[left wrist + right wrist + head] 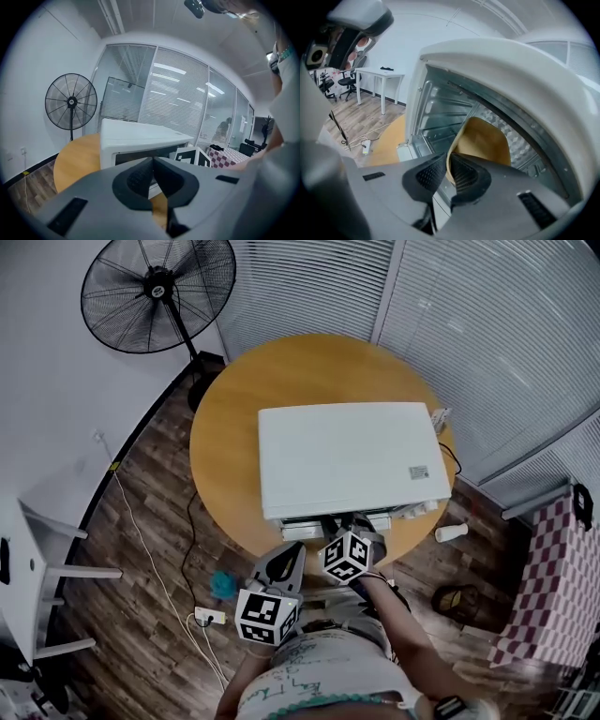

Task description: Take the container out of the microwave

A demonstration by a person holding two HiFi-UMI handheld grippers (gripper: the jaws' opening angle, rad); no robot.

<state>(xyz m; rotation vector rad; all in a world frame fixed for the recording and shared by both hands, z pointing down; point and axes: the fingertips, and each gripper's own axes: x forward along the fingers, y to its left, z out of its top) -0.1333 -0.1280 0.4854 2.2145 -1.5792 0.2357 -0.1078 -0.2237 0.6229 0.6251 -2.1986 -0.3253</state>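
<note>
A white microwave (352,460) stands on a round wooden table (225,427), its door side towards me. In the right gripper view its cavity (440,117) is open, and a tan container (485,138) sits tilted inside it. My right gripper (447,164) is shut on the container's near rim, one pad on each side of the wall. In the head view that gripper (345,526) reaches into the microwave's front. My left gripper (152,161) is shut on nothing, and stays short of the microwave (136,136), at the table's near edge (291,554).
A standing fan (157,282) is behind the table on the left. On the wooden floor lie a power strip (208,618) with cables and a white cup (451,532). A checkered cloth (553,587) is at the right, a white desk (37,568) at the left.
</note>
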